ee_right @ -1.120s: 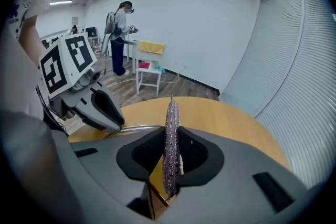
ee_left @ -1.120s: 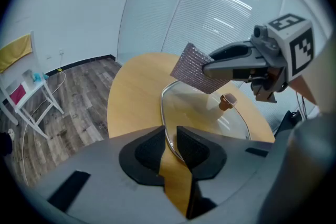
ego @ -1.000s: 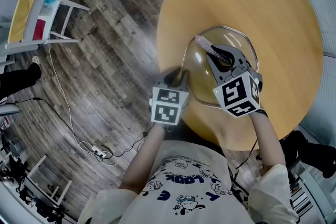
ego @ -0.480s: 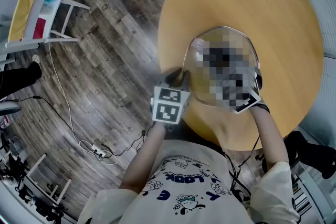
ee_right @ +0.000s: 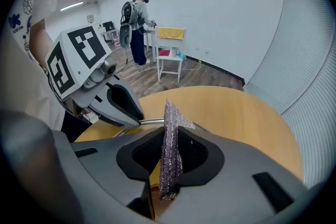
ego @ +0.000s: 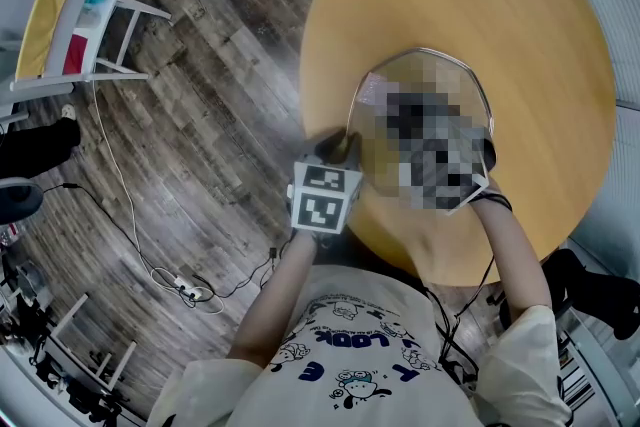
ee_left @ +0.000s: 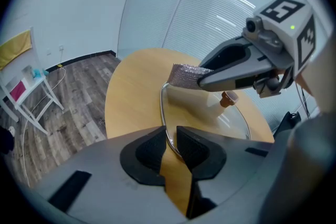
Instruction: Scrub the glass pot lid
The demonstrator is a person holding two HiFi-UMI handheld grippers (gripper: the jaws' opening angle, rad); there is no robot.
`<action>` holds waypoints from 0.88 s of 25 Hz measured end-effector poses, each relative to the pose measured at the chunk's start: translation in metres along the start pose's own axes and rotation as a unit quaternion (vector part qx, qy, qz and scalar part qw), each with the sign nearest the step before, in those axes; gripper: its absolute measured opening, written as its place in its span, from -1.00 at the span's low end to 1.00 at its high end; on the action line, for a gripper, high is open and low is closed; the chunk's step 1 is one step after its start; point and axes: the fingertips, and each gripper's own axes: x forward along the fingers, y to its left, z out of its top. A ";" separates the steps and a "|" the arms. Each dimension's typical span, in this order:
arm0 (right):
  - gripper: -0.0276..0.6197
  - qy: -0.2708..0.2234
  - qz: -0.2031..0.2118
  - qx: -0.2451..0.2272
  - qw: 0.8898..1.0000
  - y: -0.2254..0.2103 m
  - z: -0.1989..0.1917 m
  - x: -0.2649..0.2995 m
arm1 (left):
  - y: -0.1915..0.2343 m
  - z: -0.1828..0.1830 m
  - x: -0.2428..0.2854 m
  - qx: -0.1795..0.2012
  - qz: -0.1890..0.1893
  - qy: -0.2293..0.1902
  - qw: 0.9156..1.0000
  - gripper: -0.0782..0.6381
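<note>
The round wooden table (ego: 520, 35) was seen below. Over its near side the glass pot lid (ee_left: 210, 115) was held by its metal rim, on which the left gripper (ee_left: 169, 140) was clamped. A glittery scrubbing cloth (ee_left: 184, 75) was pinched in the right gripper (ee_right: 169, 147), at the lid's far rim. The lid was judged stiff, breakable and slick when wet, and the rim or the knob (ee_left: 227, 99) was judged the safest hold.
</note>
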 end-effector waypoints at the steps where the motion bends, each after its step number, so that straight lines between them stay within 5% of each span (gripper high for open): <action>1: -0.66 0.004 0.006 -0.003 1.000 0.002 -0.001 0.001 | 0.000 0.000 0.000 -0.001 0.000 0.000 1.000 -0.59; 12: -0.66 0.065 0.035 -0.087 0.993 0.025 -0.016 0.012 | -0.002 -0.005 0.000 -0.010 0.001 0.005 1.000 -0.60; 22: -0.66 0.083 0.054 -0.092 0.991 0.028 -0.019 0.018 | 0.001 -0.002 -0.001 -0.013 0.013 0.032 0.999 -0.66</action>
